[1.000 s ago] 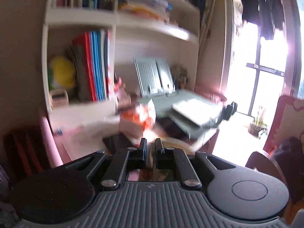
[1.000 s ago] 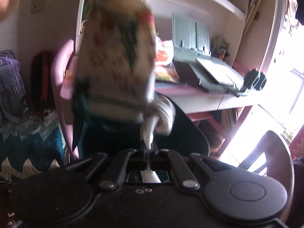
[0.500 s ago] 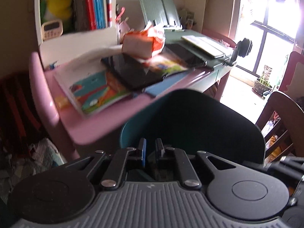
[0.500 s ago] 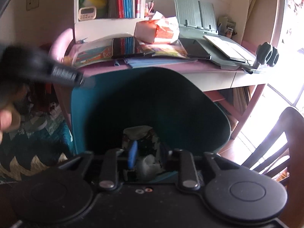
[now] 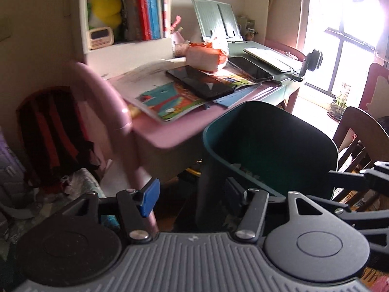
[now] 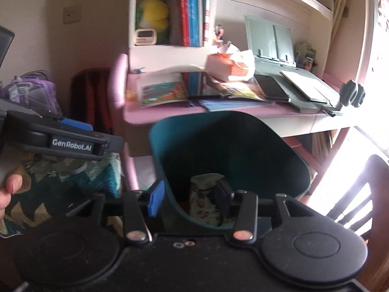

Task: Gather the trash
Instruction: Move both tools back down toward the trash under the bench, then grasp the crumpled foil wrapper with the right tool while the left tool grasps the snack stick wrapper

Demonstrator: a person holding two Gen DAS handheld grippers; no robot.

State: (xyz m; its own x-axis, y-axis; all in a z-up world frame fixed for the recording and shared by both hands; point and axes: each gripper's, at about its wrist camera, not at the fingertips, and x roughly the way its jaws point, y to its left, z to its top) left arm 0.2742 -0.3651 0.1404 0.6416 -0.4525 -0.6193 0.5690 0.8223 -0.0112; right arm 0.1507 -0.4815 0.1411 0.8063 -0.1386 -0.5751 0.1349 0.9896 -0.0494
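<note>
**Both tools let go over the bin**

We see the patterned wrapper now lying inside the teal bin, no longer hanging from our left tool. Both it and our right tool have just been opening; nothing sits between their jaws.

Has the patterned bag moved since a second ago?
Yes. The patterned bag was held up in front of the bookshelf; it now lies down inside the teal bin, clear of the open right gripper.

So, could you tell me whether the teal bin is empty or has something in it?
Not empty: a patterned wrapper lies at the bottom of the teal bin.
</note>
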